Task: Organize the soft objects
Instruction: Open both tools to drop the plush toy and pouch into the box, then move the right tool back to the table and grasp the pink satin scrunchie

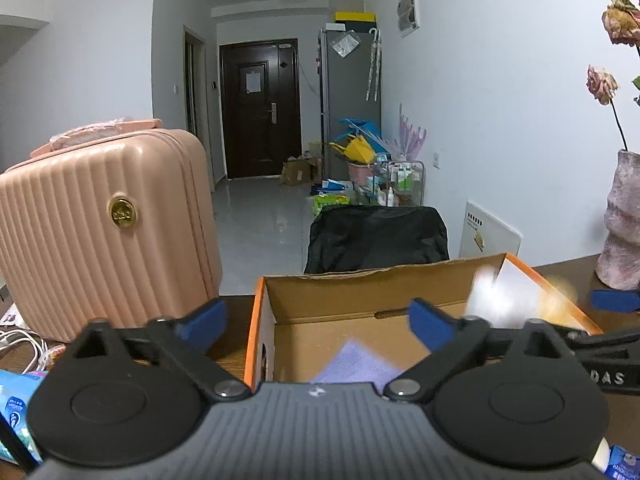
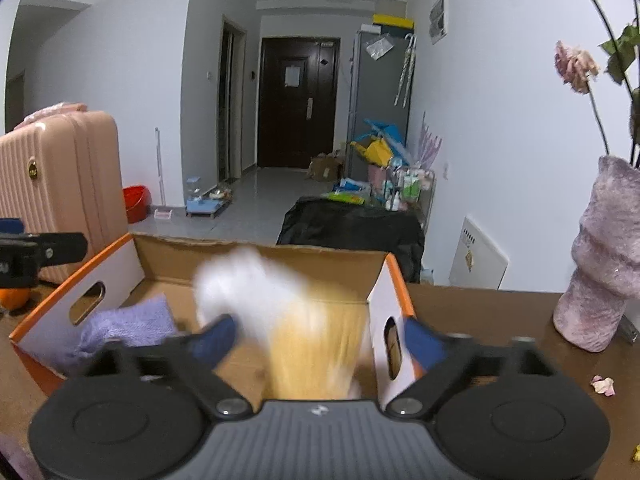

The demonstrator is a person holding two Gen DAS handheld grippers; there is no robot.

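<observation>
An open cardboard box [image 1: 360, 292] with orange-edged sides stands on the brown table; it also shows in the right wrist view [image 2: 260, 264]. A lilac cloth [image 2: 124, 328] lies inside at its left, also seen in the left wrist view [image 1: 356, 364]. A blurred white and yellow soft object [image 2: 280, 312] is in the air between my right gripper's open fingers, over the box; it shows in the left wrist view [image 1: 504, 300] too. My right gripper [image 2: 316, 340] is open. My left gripper [image 1: 316, 316] is open and empty over the box's left side.
A pink ribbed case [image 1: 100, 232] stands left of the box. A pink textured vase [image 2: 600, 264] with dried roses stands at the right. An orange [image 2: 14, 298] lies far left. White cables [image 1: 24, 344] and a blue packet [image 1: 16, 404] lie at the near left.
</observation>
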